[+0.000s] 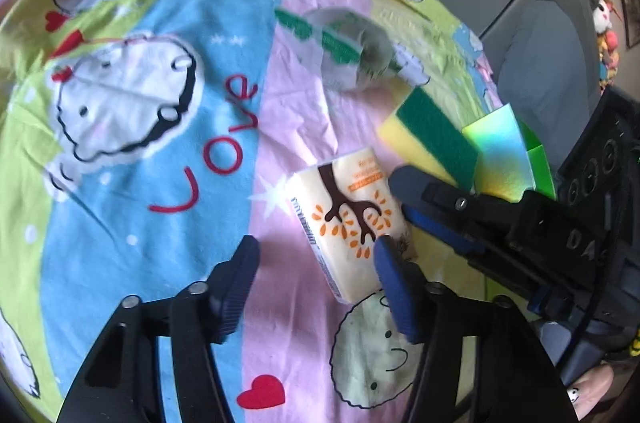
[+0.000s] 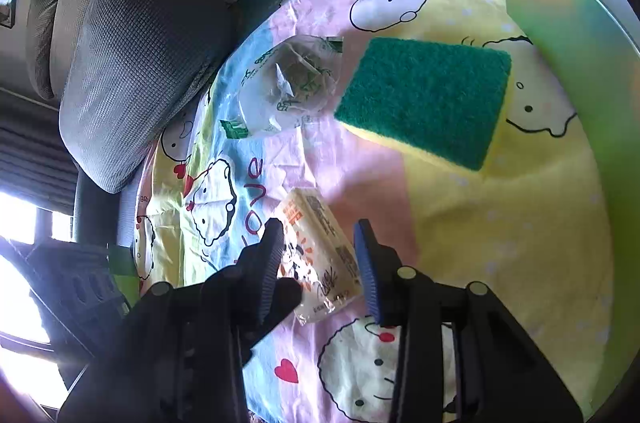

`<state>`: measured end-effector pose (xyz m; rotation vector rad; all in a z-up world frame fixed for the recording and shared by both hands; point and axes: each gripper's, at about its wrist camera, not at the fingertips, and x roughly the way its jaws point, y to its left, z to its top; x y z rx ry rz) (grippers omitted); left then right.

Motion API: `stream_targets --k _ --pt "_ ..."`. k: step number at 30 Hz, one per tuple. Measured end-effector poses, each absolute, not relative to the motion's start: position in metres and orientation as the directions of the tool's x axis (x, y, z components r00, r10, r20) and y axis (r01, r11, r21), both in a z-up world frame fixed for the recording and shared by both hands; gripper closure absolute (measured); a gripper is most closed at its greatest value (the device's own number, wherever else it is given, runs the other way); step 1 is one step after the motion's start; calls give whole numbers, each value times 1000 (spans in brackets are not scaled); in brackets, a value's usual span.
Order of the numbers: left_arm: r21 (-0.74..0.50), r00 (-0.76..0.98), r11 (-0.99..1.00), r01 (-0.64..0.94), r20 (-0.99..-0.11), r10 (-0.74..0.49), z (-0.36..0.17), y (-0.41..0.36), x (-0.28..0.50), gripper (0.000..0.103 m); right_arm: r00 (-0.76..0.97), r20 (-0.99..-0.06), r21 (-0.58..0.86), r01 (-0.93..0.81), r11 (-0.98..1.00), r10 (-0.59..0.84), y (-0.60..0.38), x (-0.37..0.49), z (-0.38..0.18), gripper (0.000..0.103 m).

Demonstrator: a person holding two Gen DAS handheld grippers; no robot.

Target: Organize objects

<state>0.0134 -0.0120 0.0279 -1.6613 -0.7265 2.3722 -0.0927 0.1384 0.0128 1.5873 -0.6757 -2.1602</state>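
left gripper [image 1: 316,255]: fingers standing apart, nothing between them, hovering over the cartoon cloth [image 1: 132,151]; right fingertip overlapping the tissue pack's near corner, contact unclear
tissue pack [image 1: 348,219]: lying on the cloth's pink stripe, just ahead-right of the left fingers
right gripper [image 2: 320,247]: fingers narrow with the tissue pack [image 2: 320,255] sitting between them; left pad looking pressed on it, right pad just beside it, grip unclear
sponge [image 2: 424,99]: lying beyond the right fingers, green side up
plastic bag [image 2: 292,83]: crumpled, lying ahead-left of them, well apart
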Motion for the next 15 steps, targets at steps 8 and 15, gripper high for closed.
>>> stream_targets --k 8,15 --pt "-496 -385 -859 127 -823 418 26 -11 10 49 -210 -796 576 31 -817 -568 126 -105 -6 57" --pt "-456 -404 -888 58 -824 397 35 4 11 62 -208 -798 563 78 -823 -566 121 -104 -5 55"
